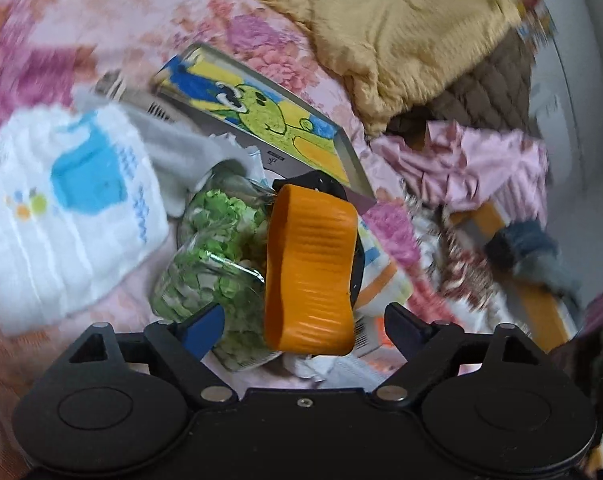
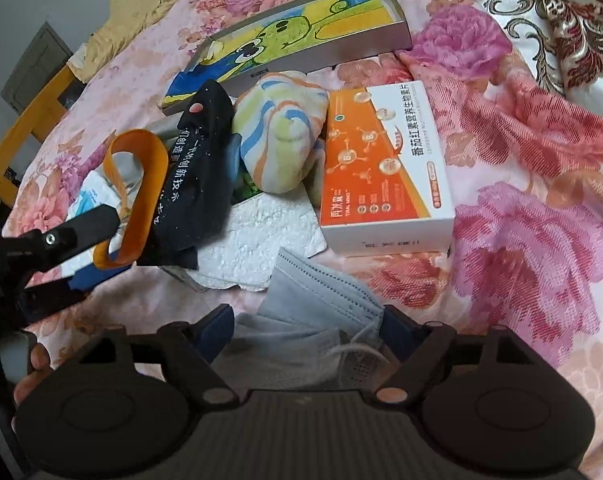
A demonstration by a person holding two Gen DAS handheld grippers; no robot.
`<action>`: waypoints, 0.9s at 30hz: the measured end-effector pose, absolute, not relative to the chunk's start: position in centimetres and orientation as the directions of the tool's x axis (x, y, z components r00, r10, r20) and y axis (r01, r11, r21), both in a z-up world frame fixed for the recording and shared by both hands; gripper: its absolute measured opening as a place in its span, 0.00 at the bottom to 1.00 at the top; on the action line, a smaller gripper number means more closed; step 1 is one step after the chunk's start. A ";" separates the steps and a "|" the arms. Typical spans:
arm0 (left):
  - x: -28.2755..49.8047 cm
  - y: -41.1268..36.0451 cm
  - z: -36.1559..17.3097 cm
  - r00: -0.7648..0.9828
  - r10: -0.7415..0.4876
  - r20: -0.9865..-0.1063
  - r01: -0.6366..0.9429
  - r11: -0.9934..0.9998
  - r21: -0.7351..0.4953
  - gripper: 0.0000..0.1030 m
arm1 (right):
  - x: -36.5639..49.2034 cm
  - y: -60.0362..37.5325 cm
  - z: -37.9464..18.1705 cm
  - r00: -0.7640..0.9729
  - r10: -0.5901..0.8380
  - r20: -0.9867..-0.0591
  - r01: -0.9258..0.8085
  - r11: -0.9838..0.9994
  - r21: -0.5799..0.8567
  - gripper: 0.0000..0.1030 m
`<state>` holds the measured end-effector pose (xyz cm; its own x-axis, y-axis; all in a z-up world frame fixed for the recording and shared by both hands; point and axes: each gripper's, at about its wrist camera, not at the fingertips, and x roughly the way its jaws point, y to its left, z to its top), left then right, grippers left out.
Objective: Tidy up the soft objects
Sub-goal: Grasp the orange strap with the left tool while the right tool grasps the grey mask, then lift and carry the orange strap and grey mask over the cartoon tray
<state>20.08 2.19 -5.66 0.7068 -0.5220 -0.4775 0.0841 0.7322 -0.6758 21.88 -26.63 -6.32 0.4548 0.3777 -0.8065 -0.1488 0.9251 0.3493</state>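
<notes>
both claws [image 1: 301, 324] [image 2: 305, 332] spread: left over crinkly green bag [image 1: 213, 248], right over pleated grey mask [image 2: 313, 300].

Pink floral bedsheet [image 2: 541, 240], orange-white box [image 2: 385, 168], grey mask [image 2: 317, 300], pastel-striped cloth [image 2: 281, 136], mustard blanket [image 1: 401, 20]

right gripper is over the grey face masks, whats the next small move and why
Probably close the right gripper on the grey face masks. They lie loose on the floral bedsheet right between its open fingers, near the fingertips, and no pad seems to press on them yet. The orange and white box sits well clear, so a pinch should take only the masks.
</notes>
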 end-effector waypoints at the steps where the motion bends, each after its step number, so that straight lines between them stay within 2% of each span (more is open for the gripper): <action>1: 20.1 2.4 -5.9 0.707 -0.532 -0.467 0.072 0.710 -0.700 0.83 | 21.9 -26.6 -6.3 0.454 0.377 -0.807 -0.149 0.925 0.348 0.77; 5: 20.2 2.5 -6.5 0.701 -0.561 -0.440 0.057 0.660 -0.749 0.76 | 21.8 -26.1 -6.5 0.445 0.381 -0.811 -0.167 0.924 0.343 0.73; 7: 20.3 2.6 -6.7 0.703 -0.568 -0.428 0.048 0.639 -0.768 0.62 | 21.8 -25.9 -6.5 0.437 0.385 -0.813 -0.182 0.923 0.340 0.73; 12: 20.1 3.1 -7.4 0.723 -0.551 -0.418 -0.015 0.592 -0.806 0.50 | 21.5 -24.9 -6.9 0.424 0.364 -0.830 -0.234 0.929 0.288 0.71; 15: 20.0 3.6 -7.9 0.730 -0.545 -0.412 -0.041 0.566 -0.823 0.41 | 21.3 -24.5 -7.0 0.428 0.344 -0.836 -0.252 0.933 0.255 0.59; 19: 19.7 3.6 -8.0 0.735 -0.537 -0.413 -0.049 0.565 -0.823 0.38 | 21.1 -24.6 -6.9 0.428 0.358 -0.830 -0.258 0.928 0.267 0.39; 22: 19.4 3.3 -7.8 0.738 -0.534 -0.412 -0.043 0.572 -0.819 0.35 | 21.0 -24.5 -6.9 0.426 0.364 -0.828 -0.275 0.924 0.265 0.29; 24: 19.0 3.1 -7.7 0.736 -0.535 -0.415 -0.032 0.584 -0.811 0.33 | 21.0 -24.5 -6.9 0.426 0.372 -0.825 -0.279 0.921 0.271 0.25; 27: 18.2 2.4 -7.5 0.732 -0.536 -0.420 -0.011 0.607 -0.795 0.20 | 20.9 -24.6 -6.7 0.435 0.383 -0.815 -0.284 0.917 0.279 0.20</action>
